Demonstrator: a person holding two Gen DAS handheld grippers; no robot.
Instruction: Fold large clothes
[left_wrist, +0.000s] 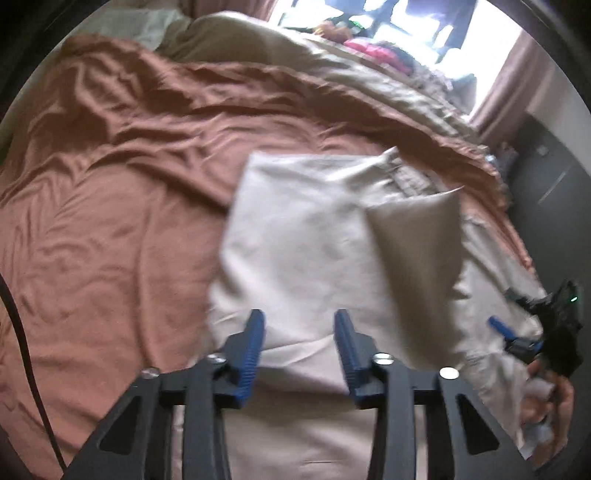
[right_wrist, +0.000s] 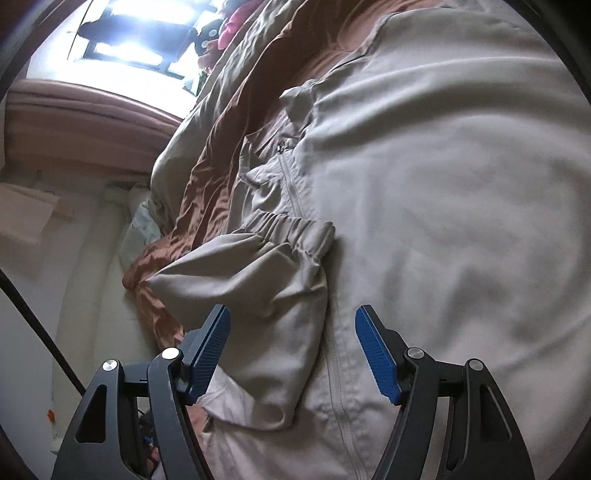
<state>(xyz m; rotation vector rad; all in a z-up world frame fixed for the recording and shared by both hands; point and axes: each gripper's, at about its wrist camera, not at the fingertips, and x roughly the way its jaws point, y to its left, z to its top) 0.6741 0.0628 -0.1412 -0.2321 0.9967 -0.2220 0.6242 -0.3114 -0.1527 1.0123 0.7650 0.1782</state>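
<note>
A large beige zip jacket lies on a bed with a rust-brown sheet. My left gripper is open just above the jacket's near part, holding nothing. In the left wrist view the right gripper shows at the right edge, over the jacket's side. In the right wrist view the jacket fills the frame, its zipper running down the middle. A sleeve with an elastic cuff lies folded across it. My right gripper is open over that sleeve, empty.
A beige duvet lies bunched at the far side of the bed. Colourful clothes are piled by a bright window with brown curtains. The bed's edge and pale floor show at the left of the right wrist view.
</note>
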